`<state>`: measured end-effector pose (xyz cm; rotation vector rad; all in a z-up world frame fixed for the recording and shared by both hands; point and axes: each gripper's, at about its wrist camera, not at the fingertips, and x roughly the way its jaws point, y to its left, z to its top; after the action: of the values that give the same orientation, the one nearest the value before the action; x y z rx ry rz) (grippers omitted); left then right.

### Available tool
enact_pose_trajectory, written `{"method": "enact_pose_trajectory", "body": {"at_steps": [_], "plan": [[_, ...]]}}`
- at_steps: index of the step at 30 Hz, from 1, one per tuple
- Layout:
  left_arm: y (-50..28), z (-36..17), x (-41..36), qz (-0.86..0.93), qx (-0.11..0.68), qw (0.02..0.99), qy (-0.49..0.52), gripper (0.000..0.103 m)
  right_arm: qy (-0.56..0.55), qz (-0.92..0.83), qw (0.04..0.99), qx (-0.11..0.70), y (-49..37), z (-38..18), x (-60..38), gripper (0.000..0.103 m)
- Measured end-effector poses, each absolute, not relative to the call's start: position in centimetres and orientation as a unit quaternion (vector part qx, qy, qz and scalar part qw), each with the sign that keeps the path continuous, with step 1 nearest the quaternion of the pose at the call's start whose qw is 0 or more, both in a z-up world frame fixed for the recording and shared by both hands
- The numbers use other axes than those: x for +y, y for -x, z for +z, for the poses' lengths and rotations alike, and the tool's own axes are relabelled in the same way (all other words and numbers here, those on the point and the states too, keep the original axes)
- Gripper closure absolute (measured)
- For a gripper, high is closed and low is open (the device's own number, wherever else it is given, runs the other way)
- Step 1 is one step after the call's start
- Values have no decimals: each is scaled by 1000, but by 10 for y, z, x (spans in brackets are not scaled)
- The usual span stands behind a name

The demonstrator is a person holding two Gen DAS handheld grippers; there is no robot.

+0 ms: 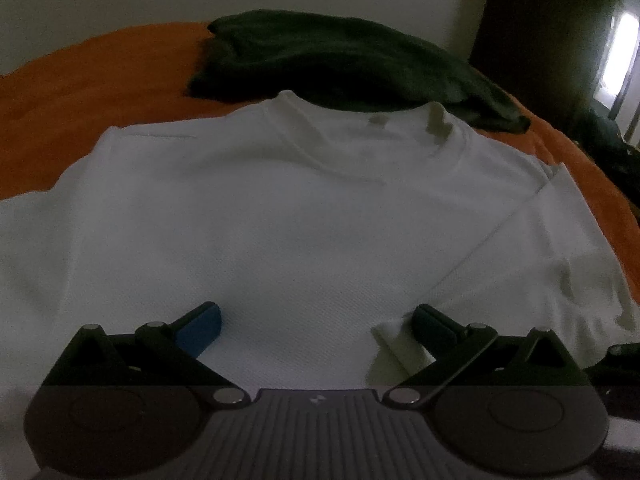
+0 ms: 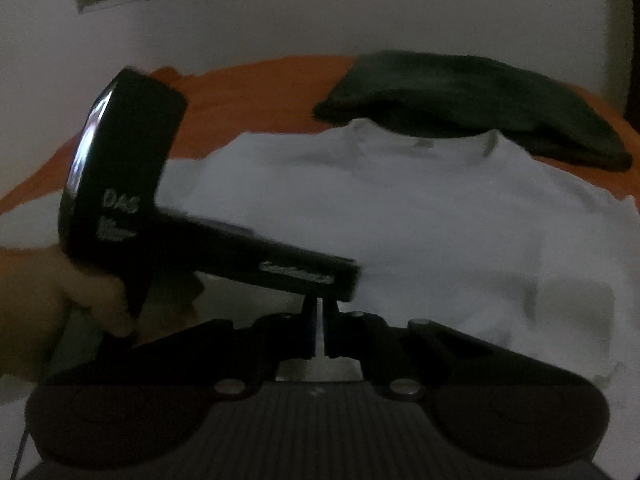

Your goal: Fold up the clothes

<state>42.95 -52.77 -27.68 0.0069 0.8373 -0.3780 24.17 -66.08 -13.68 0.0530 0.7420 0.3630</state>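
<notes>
Jaws of the left gripper (image 1: 316, 320) stand wide apart just above the near part of a white T-shirt (image 1: 280, 208), pressing nothing. Jaws of the right gripper (image 2: 320, 320) are pinched closed on a thin fold of the same shirt at its near edge. Left of the shirt, a hand (image 2: 60, 292) holds the left gripper's black body. The shirt lies flat on an orange bed cover (image 1: 100, 80). Beyond its collar, touching it, sits a dark green garment (image 1: 340, 64).
</notes>
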Motion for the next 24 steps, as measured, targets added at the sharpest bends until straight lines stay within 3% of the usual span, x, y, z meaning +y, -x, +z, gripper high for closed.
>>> {"method": "enact_pose_trajectory", "body": {"at_steps": [14, 24], "plan": [[-430, -281, -533, -182, 400, 898, -24, 0, -30, 140, 888, 438, -233, -151, -667, 101], [-426, -282, -534, -181, 394, 901, -25, 0, -12, 138, 885, 445, -214, -148, -670, 101]]}}
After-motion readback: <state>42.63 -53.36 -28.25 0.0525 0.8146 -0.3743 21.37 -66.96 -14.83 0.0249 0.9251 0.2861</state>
